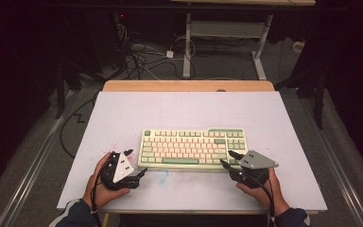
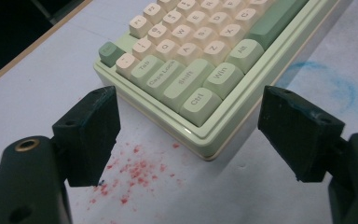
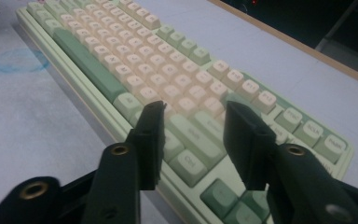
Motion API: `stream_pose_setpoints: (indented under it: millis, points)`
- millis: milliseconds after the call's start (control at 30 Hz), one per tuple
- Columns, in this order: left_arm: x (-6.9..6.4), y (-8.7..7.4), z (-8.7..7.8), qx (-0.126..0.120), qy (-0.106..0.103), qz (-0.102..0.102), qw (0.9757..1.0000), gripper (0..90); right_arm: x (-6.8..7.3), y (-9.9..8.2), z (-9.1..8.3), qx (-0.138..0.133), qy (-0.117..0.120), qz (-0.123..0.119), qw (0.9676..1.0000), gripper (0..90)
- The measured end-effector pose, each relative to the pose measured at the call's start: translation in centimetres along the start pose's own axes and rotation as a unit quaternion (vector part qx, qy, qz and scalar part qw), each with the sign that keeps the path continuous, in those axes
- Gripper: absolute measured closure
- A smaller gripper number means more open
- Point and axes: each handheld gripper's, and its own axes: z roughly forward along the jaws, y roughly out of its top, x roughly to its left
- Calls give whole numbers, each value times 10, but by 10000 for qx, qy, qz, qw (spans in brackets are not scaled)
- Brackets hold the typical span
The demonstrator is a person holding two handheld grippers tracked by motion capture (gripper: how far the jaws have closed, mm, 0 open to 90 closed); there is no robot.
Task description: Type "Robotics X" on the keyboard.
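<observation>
A cream and green keyboard (image 1: pixel 194 148) lies on the white board, its long side facing the person. My left gripper (image 1: pixel 136 161) is at the keyboard's front left corner. In the left gripper view its jaws stand wide apart (image 2: pixel 191 98), either side of the corner by the Ctrl key (image 2: pixel 200 60), touching nothing. My right gripper (image 1: pixel 226 157) is at the front right corner. In the right gripper view its jaws (image 3: pixel 195 106) hang narrowly apart over the keys (image 3: pixel 168 79), with nothing clamped between them.
The white board (image 1: pixel 189 113) covers a wooden table whose far edge (image 1: pixel 189 85) shows. Red specks (image 2: pixel 135 170) mark the board near the left jaw, and a faint blue ring (image 1: pixel 160 176) lies in front of the keyboard. Cables (image 1: pixel 142 56) and desk legs are on the floor beyond.
</observation>
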Motion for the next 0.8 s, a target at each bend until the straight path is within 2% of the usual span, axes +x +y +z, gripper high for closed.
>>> stream_pose_setpoints:
  millis: [33,100,233,400,633,800]
  points:
    - [0,0,1,0,4,-1,10000,197,1,4,2,36,-4,-29,10000,686]
    - [0,-1,1,33,3,4,10000,197,2,10,6,166,172,-89,9997,803]
    - [-1,-1,2,41,-10,-7,10000,197,6,22,19,322,308,-111,9989,881]
    - [-1,-2,2,76,-20,11,10000,197,5,36,38,420,381,-131,9983,900]
    - [-1,-5,4,181,-53,37,9998,197,1,49,64,556,336,-132,9978,900]
    - [-1,-5,4,236,-65,39,9997,197,5,55,82,698,428,-185,9965,900]
